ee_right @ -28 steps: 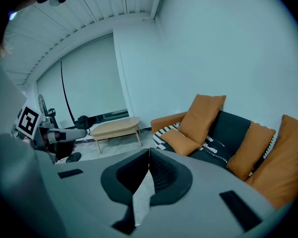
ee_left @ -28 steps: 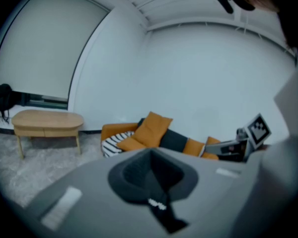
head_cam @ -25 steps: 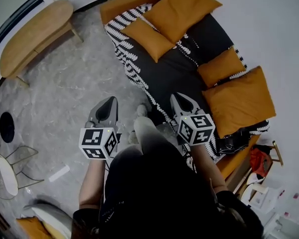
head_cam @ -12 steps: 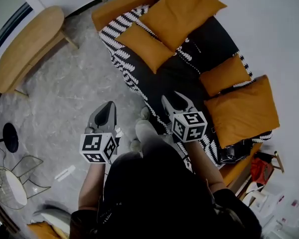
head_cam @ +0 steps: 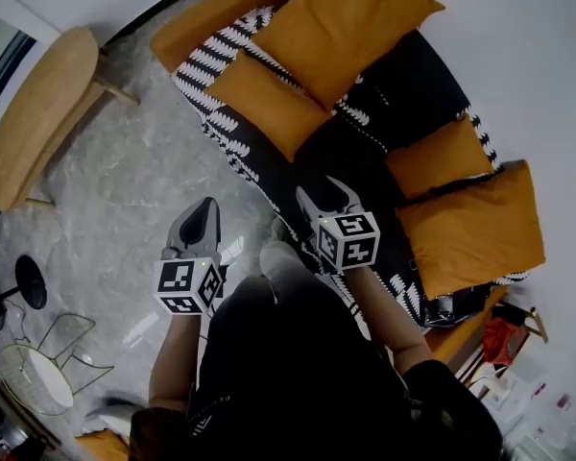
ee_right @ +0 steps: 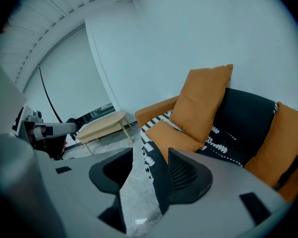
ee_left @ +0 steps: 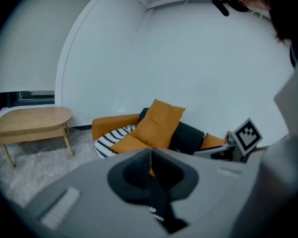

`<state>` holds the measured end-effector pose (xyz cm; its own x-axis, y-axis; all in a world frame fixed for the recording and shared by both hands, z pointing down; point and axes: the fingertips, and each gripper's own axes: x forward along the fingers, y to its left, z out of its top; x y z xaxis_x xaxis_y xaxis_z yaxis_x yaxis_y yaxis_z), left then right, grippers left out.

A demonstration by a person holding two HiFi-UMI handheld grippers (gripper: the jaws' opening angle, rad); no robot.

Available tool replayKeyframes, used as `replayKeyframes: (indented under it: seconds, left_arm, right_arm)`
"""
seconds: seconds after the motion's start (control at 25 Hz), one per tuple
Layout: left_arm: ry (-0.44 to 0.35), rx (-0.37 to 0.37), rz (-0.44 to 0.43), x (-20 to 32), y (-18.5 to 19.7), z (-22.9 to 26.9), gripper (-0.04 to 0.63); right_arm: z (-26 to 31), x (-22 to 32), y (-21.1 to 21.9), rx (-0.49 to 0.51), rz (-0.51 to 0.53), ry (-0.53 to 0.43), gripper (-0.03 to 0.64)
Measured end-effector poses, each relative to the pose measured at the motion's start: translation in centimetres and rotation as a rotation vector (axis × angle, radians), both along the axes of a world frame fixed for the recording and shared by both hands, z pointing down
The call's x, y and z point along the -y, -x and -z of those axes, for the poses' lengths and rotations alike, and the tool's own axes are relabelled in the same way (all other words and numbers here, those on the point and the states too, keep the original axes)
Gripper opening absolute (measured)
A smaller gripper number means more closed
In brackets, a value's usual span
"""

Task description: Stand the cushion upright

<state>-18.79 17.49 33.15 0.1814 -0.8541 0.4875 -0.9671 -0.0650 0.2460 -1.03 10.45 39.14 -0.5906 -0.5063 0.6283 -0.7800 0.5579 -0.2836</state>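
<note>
Nothing is getting done yet, by the look of it. The left gripper (head_cam: pixel 207 209) is hovering over the floor, jaws pressed together on nothing. The flat cushion (head_cam: pixel 269 104) is lying untouched on the sofa (head_cam: pixel 408 75) seat. The right gripper (head_cam: pixel 324 196) is pointing at the sofa's edge, jaws opening around nothing. The person's body is hiding the near edge, and with 4 orange cushions there, I'm guessing which is meant.

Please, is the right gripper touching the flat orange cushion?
Apart. The right gripper view shows the right gripper, jaws opening and empty, short of the flat orange cushion.
</note>
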Motion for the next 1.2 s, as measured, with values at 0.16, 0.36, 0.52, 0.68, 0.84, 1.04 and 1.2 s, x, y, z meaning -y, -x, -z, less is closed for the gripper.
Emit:
replayKeyframes:
  seconds: [0.16,0.36,0.52,0.68,0.84,1.04,1.2]
  left_arm:
    - [0.037,-0.001,-0.003,2.2,-0.2,-2.1,0.014]
    - [0.085,-0.001,-0.015,3.7,-1.0,-4.8,0.014]
    - [0.143,0.008,-0.019,5.1,-0.6,-7.7,0.014]
    - [0.180,0.001,-0.048,7.2,-0.3,-10.2,0.014]
    - [0.219,0.012,-0.097,9.2,0.1,-12.3,0.015]
    - [0.246,0.012,-0.144,11.9,0.0,-15.1,0.015]
    - [0.273,0.003,-0.182,13.6,0.0,-17.0,0.015]
  right_arm:
    - [-2.8,1.9,0.3,-0.009,-0.001,0.039,0.225]
    - [-6.1,2.9,0.8,-0.012,-0.025,0.096,0.236]
    - [-9.3,4.1,1.5,-0.023,-0.052,0.133,0.247]
    - [-12.2,5.8,1.7,-0.043,-0.098,0.164,0.265]
    - [-14.6,7.3,2.2,-0.053,-0.137,0.194,0.287]
    - [-18.1,8.9,2.8,-0.061,-0.174,0.237,0.293]
    - [-20.6,9.5,3.6,-0.075,-0.199,0.267,0.301]
